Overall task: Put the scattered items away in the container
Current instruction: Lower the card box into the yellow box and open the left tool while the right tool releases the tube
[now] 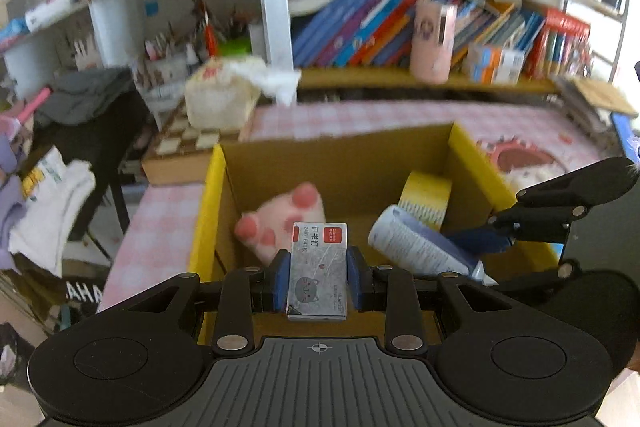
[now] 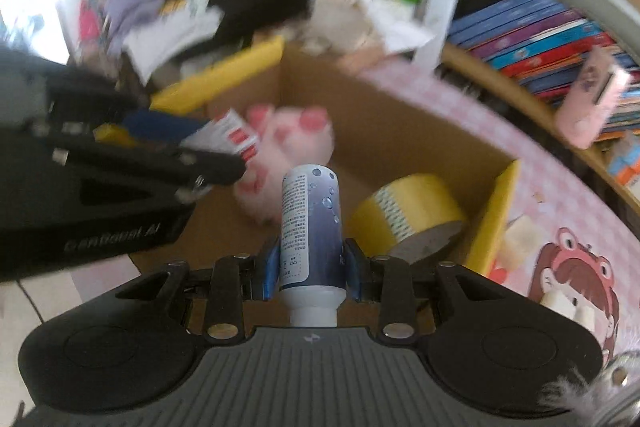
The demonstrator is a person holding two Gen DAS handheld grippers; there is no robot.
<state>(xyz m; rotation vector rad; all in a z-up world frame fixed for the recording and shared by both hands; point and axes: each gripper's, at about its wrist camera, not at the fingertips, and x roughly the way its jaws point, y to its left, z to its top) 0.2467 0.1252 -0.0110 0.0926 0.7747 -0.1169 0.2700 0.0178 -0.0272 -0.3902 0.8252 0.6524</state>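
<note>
An open cardboard box (image 1: 340, 151) with yellow flap edges stands on the pink checked table; it also shows in the right wrist view (image 2: 400, 131). Inside lie a pink plush paw (image 1: 284, 219) and a yellow tape roll (image 1: 426, 197). My left gripper (image 1: 318, 277) is shut on a small grey staples box (image 1: 318, 267) over the box's near edge. My right gripper (image 2: 310, 269) is shut on a white and blue tube (image 2: 310, 223) over the box opening. The right gripper (image 1: 492, 247) with the tube (image 1: 416, 247) also shows in the left wrist view, and the left gripper (image 2: 224, 147) in the right wrist view.
Shelves of books (image 1: 380, 27) run behind the table. A pink cup (image 1: 434, 43) stands on the lower shelf. A tissue box (image 1: 224, 95) sits at the back left. A chair with clothes (image 1: 60, 167) stands left of the table. A cartoon mat (image 2: 568, 287) lies right of the box.
</note>
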